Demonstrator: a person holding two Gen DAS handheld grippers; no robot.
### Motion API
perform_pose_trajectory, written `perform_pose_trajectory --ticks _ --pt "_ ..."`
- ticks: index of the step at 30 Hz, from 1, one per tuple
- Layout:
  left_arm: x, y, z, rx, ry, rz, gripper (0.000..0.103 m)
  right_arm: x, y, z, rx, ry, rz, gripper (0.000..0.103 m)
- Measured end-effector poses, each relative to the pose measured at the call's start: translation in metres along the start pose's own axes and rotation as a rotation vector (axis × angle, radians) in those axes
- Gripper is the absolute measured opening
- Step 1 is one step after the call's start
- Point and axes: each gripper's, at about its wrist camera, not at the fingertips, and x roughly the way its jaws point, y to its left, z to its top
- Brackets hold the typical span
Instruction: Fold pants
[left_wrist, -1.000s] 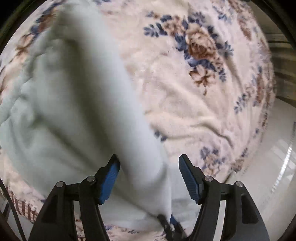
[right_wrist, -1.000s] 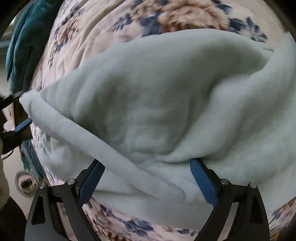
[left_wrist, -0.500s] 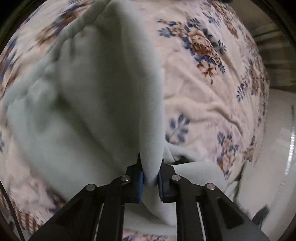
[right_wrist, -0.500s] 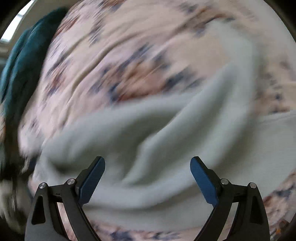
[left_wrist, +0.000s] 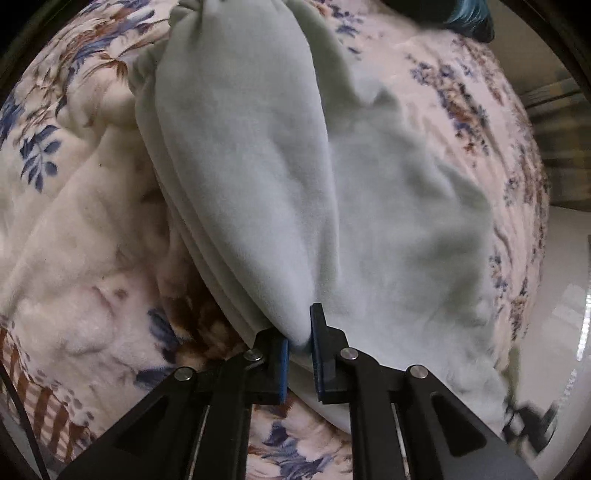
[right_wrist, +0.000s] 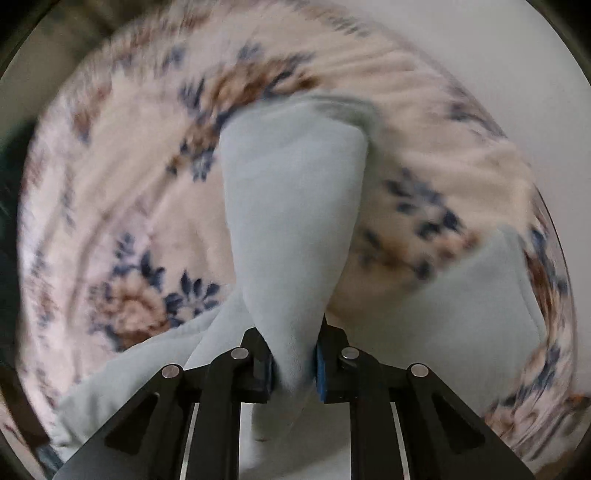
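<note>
The pale mint fleece pants (left_wrist: 332, 192) lie on a floral blanket. My left gripper (left_wrist: 300, 345) is shut on a fold of the pants, which stretches up and away from the blue pads toward the gathered waistband at the top. In the right wrist view the pants (right_wrist: 291, 221) rise as a raised ridge of cloth from my right gripper (right_wrist: 293, 363), which is shut on them. More of the pants lies low on both sides. This view is blurred by motion.
The cream blanket (left_wrist: 81, 240) with blue and brown flowers covers the bed under the pants; it also shows in the right wrist view (right_wrist: 122, 206). A dark teal cloth (left_wrist: 461, 14) lies at the far top. Pale floor (left_wrist: 557, 306) shows beyond the bed's right edge.
Both grippers went from open to shut on the pants: the left half a second ago, the right just now. Both views swung, and the cloth is now pulled up.
</note>
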Motion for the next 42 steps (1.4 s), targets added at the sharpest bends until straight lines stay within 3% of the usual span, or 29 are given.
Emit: perform_pose_trajectory --ticks 3,6,7,9,11,12,13,16,18,21,23,24,28,30,33,36,40,42 --pt "0.004 0.005 -0.001 -0.007 -0.002 -0.014 0.012 -0.022 -0.079 -0.038 0.250 -0.005 0.087 0.017" --pt "0.007 0.009 -0.002 0.009 -0.004 0.006 0.013 0.012 -0.143 -0.081 0.456 0.130 0.184 0.020" --pt "0.006 0.006 -0.003 0.025 -0.012 0.000 0.016 0.027 -0.155 -0.093 0.505 0.168 0.208 0.030" --pt "-0.003 -0.001 -0.012 0.086 -0.050 0.025 0.019 0.049 -0.173 -0.113 0.550 0.227 0.224 0.034" --pt "-0.014 -0.011 -0.024 0.174 -0.099 0.059 0.027 0.051 -0.175 -0.125 0.529 0.208 0.265 0.050" --pt "-0.020 -0.017 -0.030 0.225 -0.124 0.065 0.032 0.044 -0.175 -0.125 0.497 0.172 0.278 0.066" --pt "-0.027 -0.024 -0.038 0.269 -0.142 0.057 0.039 0.039 -0.176 -0.125 0.476 0.147 0.276 0.075" --pt "-0.035 -0.030 -0.054 0.270 -0.152 0.041 0.054 0.012 -0.180 -0.115 0.425 0.024 0.233 0.076" --pt "-0.030 -0.031 -0.060 0.258 -0.137 0.036 0.056 0.004 -0.192 -0.105 0.448 -0.019 0.201 0.076" --pt "-0.009 -0.031 -0.067 0.211 -0.075 0.041 0.056 0.024 -0.218 -0.085 0.534 0.025 0.141 0.076" --pt "-0.002 -0.031 -0.069 0.183 -0.050 0.026 0.056 0.043 -0.228 -0.079 0.578 0.050 0.163 0.061" --pt "0.000 -0.032 -0.071 0.174 -0.041 0.023 0.056 0.048 -0.227 -0.075 0.562 0.058 0.140 0.021" --pt "-0.017 -0.035 -0.077 0.171 -0.080 -0.008 0.056 0.010 -0.200 -0.068 0.354 -0.063 0.051 0.015" --pt "-0.025 -0.027 -0.075 0.164 -0.100 -0.005 0.056 0.004 -0.208 -0.071 0.349 -0.079 0.016 0.015" --pt "-0.036 -0.009 -0.061 0.122 -0.112 -0.003 0.056 0.041 -0.225 -0.081 0.441 0.102 0.043 0.024" --pt "-0.056 0.009 -0.037 0.080 -0.154 -0.016 0.056 0.031 -0.215 -0.095 0.480 0.110 0.093 0.031" --pt "-0.076 0.037 0.011 -0.008 -0.215 -0.046 0.056 -0.002 -0.143 -0.133 0.393 0.071 0.180 0.063" --pt "-0.080 0.048 0.037 -0.051 -0.226 -0.064 0.056 0.005 -0.090 -0.158 0.327 0.127 0.256 0.063"
